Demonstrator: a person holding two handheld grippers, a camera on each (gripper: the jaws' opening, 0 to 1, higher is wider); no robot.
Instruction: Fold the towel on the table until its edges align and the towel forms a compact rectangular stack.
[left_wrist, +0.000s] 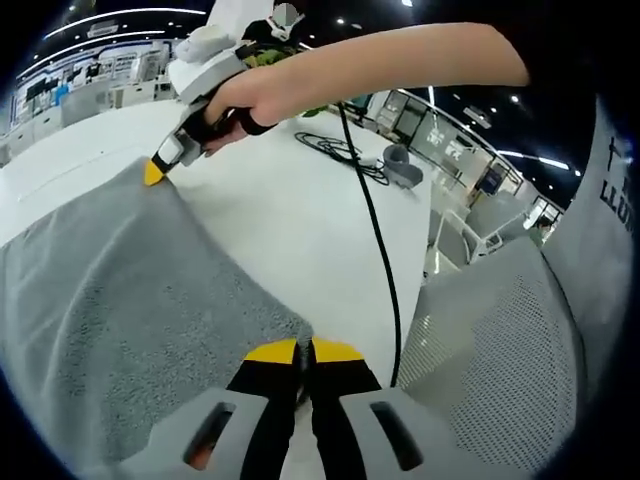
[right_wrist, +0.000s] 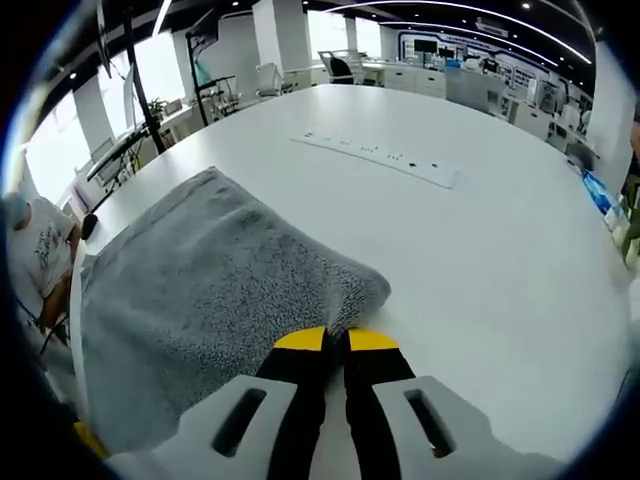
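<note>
A grey towel (left_wrist: 130, 290) is seen spread on a white table (left_wrist: 290, 210), each of two corners pinched between clenched jaws: the left gripper (left_wrist: 303, 352) at one, the right gripper (right_wrist: 336, 340) at another. The terry cloth is judged soft, light and limp, best held at corners so edges can be matched. Part of a printed word on clothing is glimpsed, too cut off to be read.
</note>
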